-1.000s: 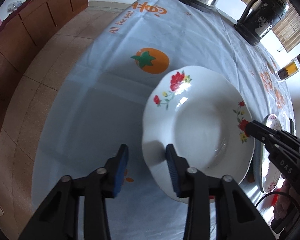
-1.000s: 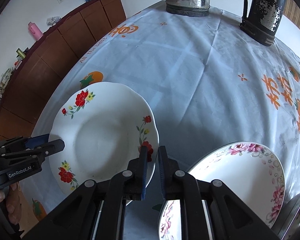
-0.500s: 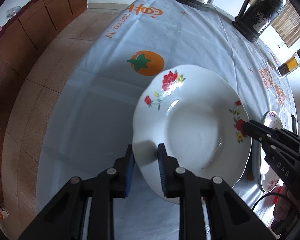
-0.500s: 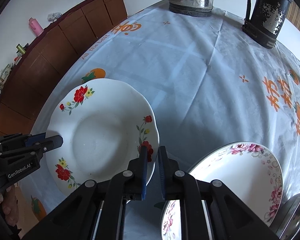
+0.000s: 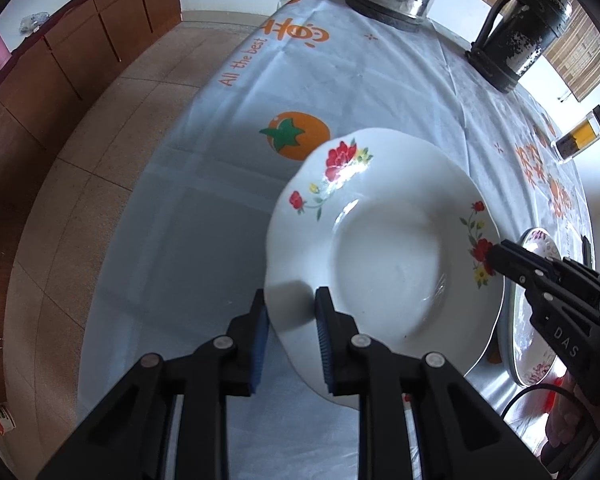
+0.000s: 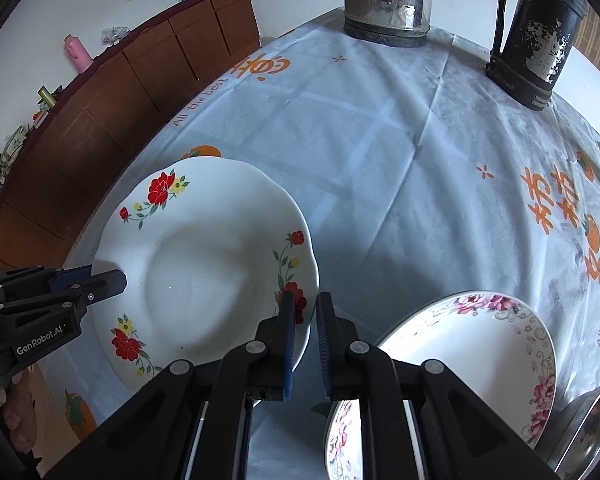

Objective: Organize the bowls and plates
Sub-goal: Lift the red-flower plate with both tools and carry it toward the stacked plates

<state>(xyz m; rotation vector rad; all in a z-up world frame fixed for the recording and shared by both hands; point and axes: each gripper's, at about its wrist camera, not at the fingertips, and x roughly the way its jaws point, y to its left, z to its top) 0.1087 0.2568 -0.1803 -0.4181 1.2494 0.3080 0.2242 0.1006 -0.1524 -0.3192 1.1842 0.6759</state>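
Since a second ago the left gripper point(image 5: 290, 336) has narrowed from wide open to straddling the near rim of the red-flower plate point(image 5: 384, 264), and the plate looks lifted off the surface point(image 5: 188, 240).

Left wrist view: the blue pads sit either side of the rim, one under, one on top. I can't tell for sure if they're fully pinching, there's a sliver of slack on the left side. The right gripper point(image 5: 494, 250) bites the opposite rim, right on the flower print. Past it, just an edge of the pink-flower plate point(image 5: 534, 240).

Right wrist view: the right gripper point(image 6: 302, 316) is nearly closed and clamped on the red-flower plate point(image 6: 204, 268) edge. The left gripper point(image 6: 112, 278) holds the far side. The pink-flower plate point(image 6: 472, 344) sits just beside it on the surface, with a metal bowl point(image 6: 584, 420) at the lower right corner.

What could go wrong: glazed rim, thin pads. If the two hands pull apart or tilt unevenly, the plate slips out of one side and swings down, probably chipping on the pink one.

Count: two plates, one metal bowl, one steel kettle point(image 6: 388, 4), one black thermos jug point(image 6: 536, 40), one glass bottle point(image 5: 580, 136).
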